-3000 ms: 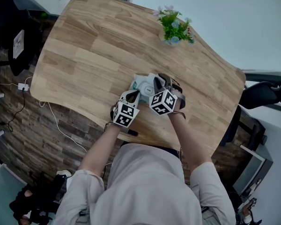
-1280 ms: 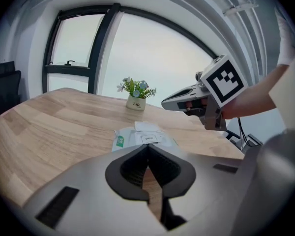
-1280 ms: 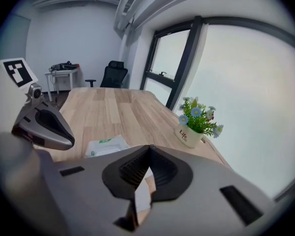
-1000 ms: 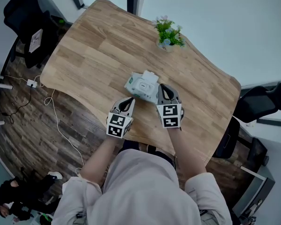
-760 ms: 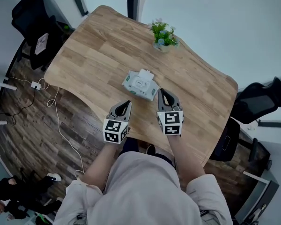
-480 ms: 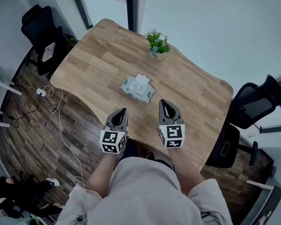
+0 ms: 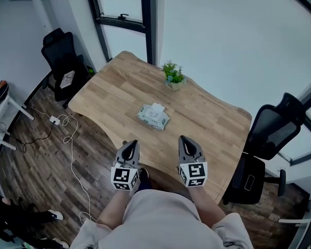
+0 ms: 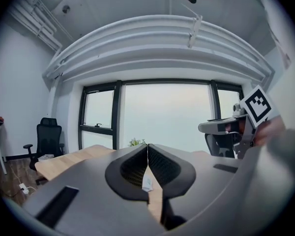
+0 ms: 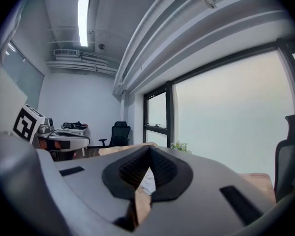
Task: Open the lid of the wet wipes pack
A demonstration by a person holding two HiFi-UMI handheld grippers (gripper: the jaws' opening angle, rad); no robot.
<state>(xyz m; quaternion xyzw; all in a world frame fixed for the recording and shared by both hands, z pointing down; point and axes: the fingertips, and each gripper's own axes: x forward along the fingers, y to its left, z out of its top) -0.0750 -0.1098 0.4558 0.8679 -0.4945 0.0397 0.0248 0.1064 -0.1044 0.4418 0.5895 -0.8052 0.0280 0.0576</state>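
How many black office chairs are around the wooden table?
2. The left chair stands off the table's far-left corner near the window; the right chair sits at the table's right edge. More may be out of frame.

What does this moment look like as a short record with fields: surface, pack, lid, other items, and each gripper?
surface: wooden table
pack: wet wipes pack, lying flat near the table's middle, with neither gripper on it
lid: a white flap seems raised at the pack's far edge; too small to confirm
other items: potted plant beyond the pack
left gripper: shut, empty, by the table's near edge, apart from the pack
right gripper: shut, empty, likewise apart from the pack
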